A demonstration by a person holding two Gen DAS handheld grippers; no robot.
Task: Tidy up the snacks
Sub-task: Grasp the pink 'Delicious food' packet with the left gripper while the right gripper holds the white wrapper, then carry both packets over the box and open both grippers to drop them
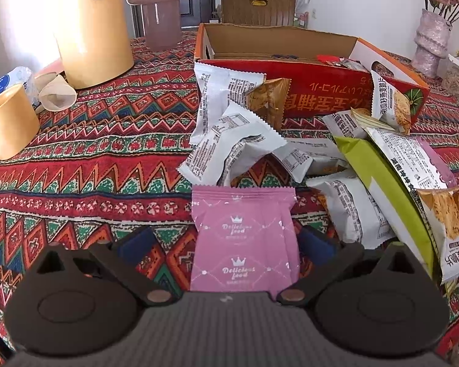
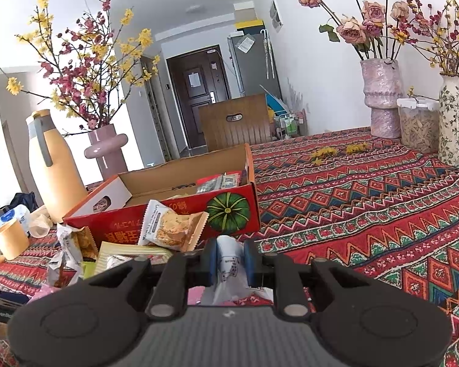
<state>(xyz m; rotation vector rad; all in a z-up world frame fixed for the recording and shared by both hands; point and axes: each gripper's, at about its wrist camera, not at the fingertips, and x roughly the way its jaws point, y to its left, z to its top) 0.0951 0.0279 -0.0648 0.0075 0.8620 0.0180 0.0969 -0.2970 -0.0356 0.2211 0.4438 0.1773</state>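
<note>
My left gripper (image 1: 226, 244) has its fingers spread wide around a pink packet (image 1: 244, 241) at lower centre, not pinching it. My right gripper (image 2: 229, 264) clamps a white wrapper (image 2: 229, 267) at bottom centre. The red box (image 2: 168, 214) sits mid-left, loose snack packs (image 1: 229, 140) piled before it.

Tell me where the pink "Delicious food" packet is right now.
In the left wrist view, the pink packet lies flat on the patterned tablecloth between the open fingers of the left gripper, just in front of the pile of white snack packets.
</note>
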